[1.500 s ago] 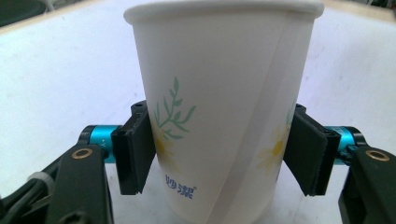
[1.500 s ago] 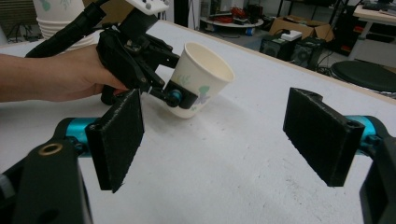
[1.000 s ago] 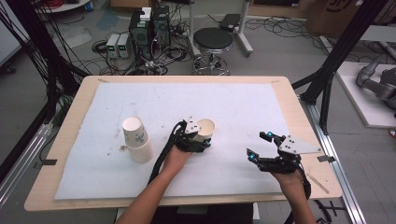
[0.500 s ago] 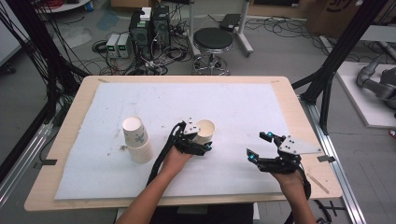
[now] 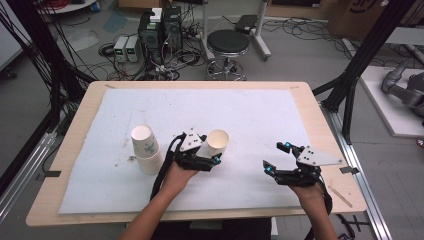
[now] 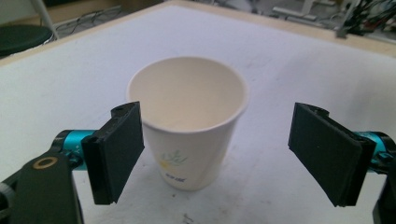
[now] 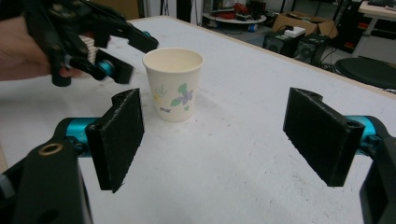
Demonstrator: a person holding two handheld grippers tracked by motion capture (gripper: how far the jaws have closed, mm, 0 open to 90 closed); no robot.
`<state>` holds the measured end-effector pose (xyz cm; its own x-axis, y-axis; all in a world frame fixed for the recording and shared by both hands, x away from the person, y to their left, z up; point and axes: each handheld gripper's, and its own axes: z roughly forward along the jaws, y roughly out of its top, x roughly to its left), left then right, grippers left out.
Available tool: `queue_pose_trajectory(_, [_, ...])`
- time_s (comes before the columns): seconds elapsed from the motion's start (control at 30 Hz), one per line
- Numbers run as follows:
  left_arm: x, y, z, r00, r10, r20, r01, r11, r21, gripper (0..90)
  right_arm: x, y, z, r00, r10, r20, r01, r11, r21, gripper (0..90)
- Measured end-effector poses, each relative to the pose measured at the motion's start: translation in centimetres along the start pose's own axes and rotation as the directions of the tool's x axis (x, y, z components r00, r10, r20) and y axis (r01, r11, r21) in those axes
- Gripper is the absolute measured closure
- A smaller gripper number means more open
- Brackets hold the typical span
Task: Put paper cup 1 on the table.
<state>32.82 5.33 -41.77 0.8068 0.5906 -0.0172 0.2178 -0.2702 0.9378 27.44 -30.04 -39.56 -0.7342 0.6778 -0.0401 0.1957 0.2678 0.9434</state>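
Paper cup (image 5: 218, 144): stood upright near the middle of the tabletop (image 5: 75, 210), toward its near edge; judged light, thin-walled and easily crushed, best taken gently across the wall below the rim. Left tool (image 6: 217, 154): jaws just opened wide, the cup between them but not pressed. Right tool (image 7: 215, 140): held open and empty near the right edge.

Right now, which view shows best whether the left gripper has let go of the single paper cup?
The left gripper view: the paper cup stands upright with clear gaps to both pads of the left gripper, whose jaws have just been opening. The high view shows the cup partly behind that gripper; the right gripper view shows it side-on, gripper behind.
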Motion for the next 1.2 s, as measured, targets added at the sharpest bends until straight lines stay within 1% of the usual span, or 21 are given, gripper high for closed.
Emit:
queue_pose_trajectory(0.03, [-0.1, 0.1, -0.3, 1.0000, -0.003, 0.005, 0.003, 0.9999, -0.012, 18.3, 0.0, 0.0, 0.0, 1.0000, 0.004, -0.001, -0.004, 1.000, 0.002, 21.1])
queue_pose_trajectory(0.1, [-0.4, 0.4, -1.3, 0.9998, 0.019, 0.009, -0.019, 0.9993, -0.032, 18.3, 0.1, -0.1, 0.1, 1.0000, 0.002, -0.003, -0.002, 1.000, 0.005, 21.1])
queue_pose_trajectory(0.17, [-0.5, 0.7, -2.1, 0.9995, 0.025, 0.017, -0.024, 0.9983, -0.052, 18.3, 0.2, -0.2, 0.2, 1.0000, 0.003, -0.005, -0.003, 1.000, 0.008, 21.1])
queue_pose_trajectory(0.33, [-0.8, 1.2, -3.8, 0.9989, 0.029, 0.037, -0.025, 0.9944, -0.102, 18.9, 0.3, -0.3, 0.5, 1.0000, 0.002, -0.009, -0.002, 1.000, 0.019, 21.1])
queue_pose_trajectory(0.37, [-0.9, 1.3, -4.2, 0.9989, 0.028, 0.038, -0.024, 0.9933, -0.113, 19.0, 0.3, -0.4, 0.5, 1.0000, 0.001, -0.009, -0.001, 1.000, 0.021, 21.1])
queue_pose_trajectory(0.4, [-1.1, 1.4, -4.6, 0.9984, 0.028, 0.050, -0.022, 0.9916, -0.128, 18.9, 0.3, -0.4, 0.5, 0.9999, 0.004, -0.010, -0.003, 1.000, 0.024, 21.1])
queue_pose_trajectory(0.47, [-1.4, 1.7, -5.4, 0.9971, 0.040, 0.065, -0.030, 0.9886, -0.147, 18.9, 0.2, -0.6, 0.6, 1.0000, 0.005, -0.007, -0.005, 1.000, 0.025, 21.1])
queue_pose_trajectory(0.57, [-1.6, 2.0, -6.6, 0.9948, 0.039, 0.094, -0.022, 0.9836, -0.179, 18.9, 0.1, -0.7, 0.6, 1.0000, 0.010, -0.001, -0.010, 0.999, 0.032, 21.1])
queue_pose_trajectory(0.6, [-1.7, 2.0, -6.9, 0.9948, 0.044, 0.091, -0.027, 0.9824, -0.185, 18.9, 0.1, -0.7, 0.6, 0.9999, 0.011, 0.001, -0.011, 0.999, 0.035, 21.1])
queue_pose_trajectory(0.67, [-1.9, 2.3, -7.9, 0.9946, 0.046, 0.093, -0.026, 0.9772, -0.211, 18.9, 0.1, -0.8, 0.5, 0.9999, 0.015, 0.001, -0.015, 0.999, 0.040, 21.1])
queue_pose_trajectory(0.77, [-2.0, 2.8, -9.3, 0.9953, 0.050, 0.083, -0.029, 0.9718, -0.234, 18.9, 0.0, -0.9, 0.5, 0.9999, 0.015, 0.006, -0.015, 0.999, 0.048, 21.1])
queue_pose_trajectory(0.87, [-2.0, 3.2, -10.8, 0.9964, 0.058, 0.061, -0.041, 0.9655, -0.257, 18.9, -0.1, -0.9, 0.4, 0.9998, 0.019, 0.009, -0.020, 0.999, 0.050, 21.1])
queue_pose_trajectory(0.97, [-1.7, 3.5, -12.2, 0.9975, 0.051, 0.049, -0.036, 0.9613, -0.273, 18.8, -0.3, -1.0, 0.4, 0.9997, 0.019, 0.013, -0.020, 0.999, 0.049, 21.1])
queue_pose_trajectory(1.03, [-1.4, 3.5, -13.1, 0.9985, 0.046, 0.030, -0.036, 0.9589, -0.282, 18.6, -0.3, -1.1, 0.4, 0.9996, 0.024, 0.014, -0.024, 0.998, 0.054, 21.1])
queue_pose_trajectory(1.17, [-0.8, 3.4, -15.0, 0.9994, 0.034, -0.003, -0.033, 0.9499, -0.311, 18.5, -0.4, -1.2, 0.3, 0.9995, 0.027, 0.013, -0.028, 0.998, 0.059, 21.1])
queue_pose_trajectory(1.2, [-0.6, 3.4, -15.6, 0.9994, 0.029, -0.018, -0.034, 0.9471, -0.319, 18.5, -0.5, -1.2, 0.2, 0.9995, 0.028, 0.016, -0.029, 0.998, 0.058, 21.1])
